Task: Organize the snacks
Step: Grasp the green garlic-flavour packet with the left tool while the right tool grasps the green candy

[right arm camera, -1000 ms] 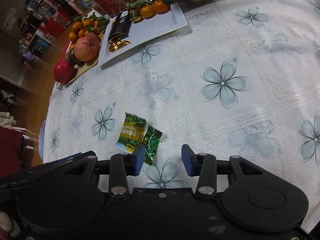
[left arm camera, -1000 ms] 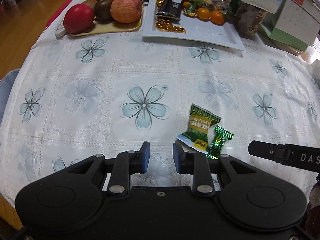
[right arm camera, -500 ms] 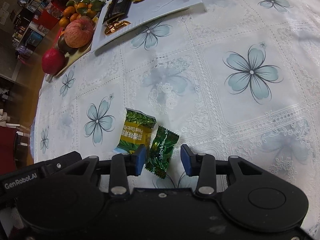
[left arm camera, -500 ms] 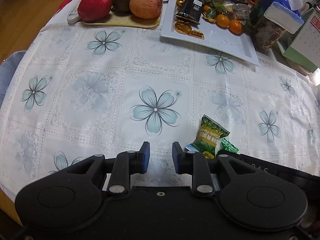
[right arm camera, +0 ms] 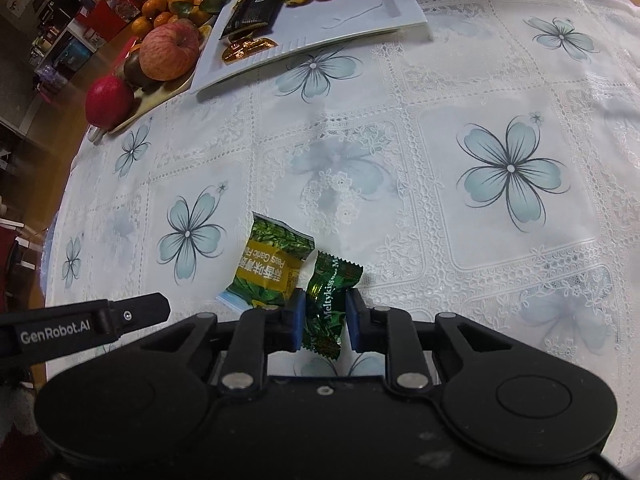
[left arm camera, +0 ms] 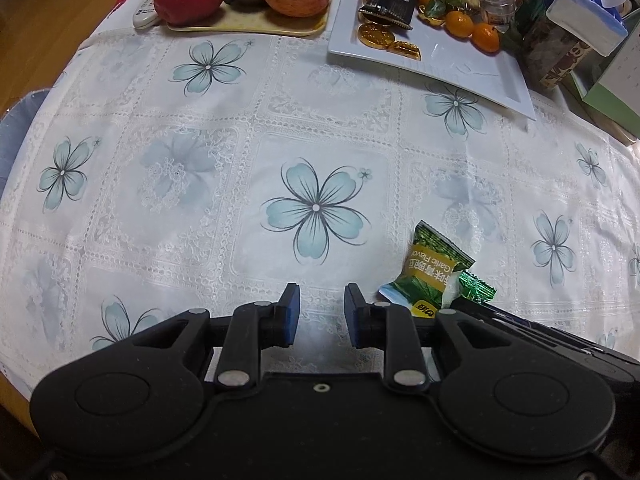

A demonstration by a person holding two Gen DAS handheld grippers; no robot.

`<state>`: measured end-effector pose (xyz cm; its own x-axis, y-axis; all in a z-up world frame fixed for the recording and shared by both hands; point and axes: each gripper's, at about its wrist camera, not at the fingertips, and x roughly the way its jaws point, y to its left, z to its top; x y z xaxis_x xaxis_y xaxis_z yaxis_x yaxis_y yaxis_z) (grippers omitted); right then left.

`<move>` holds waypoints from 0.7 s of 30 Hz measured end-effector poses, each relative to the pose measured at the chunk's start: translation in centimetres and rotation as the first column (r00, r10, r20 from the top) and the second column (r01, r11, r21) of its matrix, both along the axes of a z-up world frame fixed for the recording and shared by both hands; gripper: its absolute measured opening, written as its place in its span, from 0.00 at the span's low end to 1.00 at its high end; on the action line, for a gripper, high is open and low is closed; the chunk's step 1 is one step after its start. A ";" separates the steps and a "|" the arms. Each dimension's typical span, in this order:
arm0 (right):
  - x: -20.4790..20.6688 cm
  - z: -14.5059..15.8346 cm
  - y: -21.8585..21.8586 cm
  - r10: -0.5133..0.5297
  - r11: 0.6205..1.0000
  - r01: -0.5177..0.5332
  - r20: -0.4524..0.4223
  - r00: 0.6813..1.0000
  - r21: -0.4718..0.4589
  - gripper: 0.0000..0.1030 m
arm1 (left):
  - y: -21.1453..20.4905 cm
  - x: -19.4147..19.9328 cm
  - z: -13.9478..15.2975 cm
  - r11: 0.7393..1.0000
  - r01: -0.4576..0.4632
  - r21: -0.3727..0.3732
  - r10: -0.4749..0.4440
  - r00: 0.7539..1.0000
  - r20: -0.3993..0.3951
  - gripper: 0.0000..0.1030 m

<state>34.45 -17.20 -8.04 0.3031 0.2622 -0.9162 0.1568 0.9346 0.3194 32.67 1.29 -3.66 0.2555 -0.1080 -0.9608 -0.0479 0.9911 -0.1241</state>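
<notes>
Since one second ago my right gripper [right arm camera: 323, 320] has come down over the dark green Meltykiss candy [right arm camera: 329, 304] and its jaws have closed on it; before, the candy lay just ahead of the left finger, outside the jaws. Now both blue pads [right arm camera: 297, 318] press on the wrapper sides, so the candy is clenched between them, still low on the flowered tablecloth [right arm camera: 400, 168].

Going from left to right: my left gripper [left arm camera: 320, 316] hangs over bare cloth with a small gap between its fingers and nothing inside. Just to the right of its right finger lies the garlic peas packet [left arm camera: 432, 276], and the candy [left arm camera: 474, 286] peeks out behind it. In the right wrist view the packet [right arm camera: 270, 268] lies touching the left finger of the right gripper, side by side with the held candy. Far ahead of both tools stand the fruit tray [left arm camera: 248, 26] and the white plate [left arm camera: 472, 64] with other snacks.
</notes>
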 end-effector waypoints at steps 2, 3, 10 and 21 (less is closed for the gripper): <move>0.0 0.3 -0.6 -0.013 1.000 0.013 0.001 1.000 -0.002 0.21 | -0.2 0.0 -0.1 1.000 0.002 0.000 -0.002 1.000 -0.001 0.33; -0.1 0.5 -1.0 -0.020 1.000 0.020 0.005 1.000 -0.005 0.21 | -0.3 0.1 -0.1 1.000 0.004 0.000 -0.004 1.000 -0.001 0.33; -0.4 1.6 -5.4 -0.127 0.992 0.127 -0.001 0.992 -0.019 0.21 | -2.1 0.2 0.3 0.999 0.045 -0.030 -0.044 0.998 0.046 0.33; -1.0 1.8 -9.2 -0.229 0.973 0.229 -0.053 0.972 -0.001 0.21 | -6.7 0.3 -0.7 0.987 0.160 -0.024 -0.157 0.983 0.090 0.34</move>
<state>33.42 -26.40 -6.23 0.3070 0.1961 -0.9313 0.3835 0.8701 0.3096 32.98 -5.41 -4.37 0.3154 -0.1831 -0.9311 0.1220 0.9809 -0.1515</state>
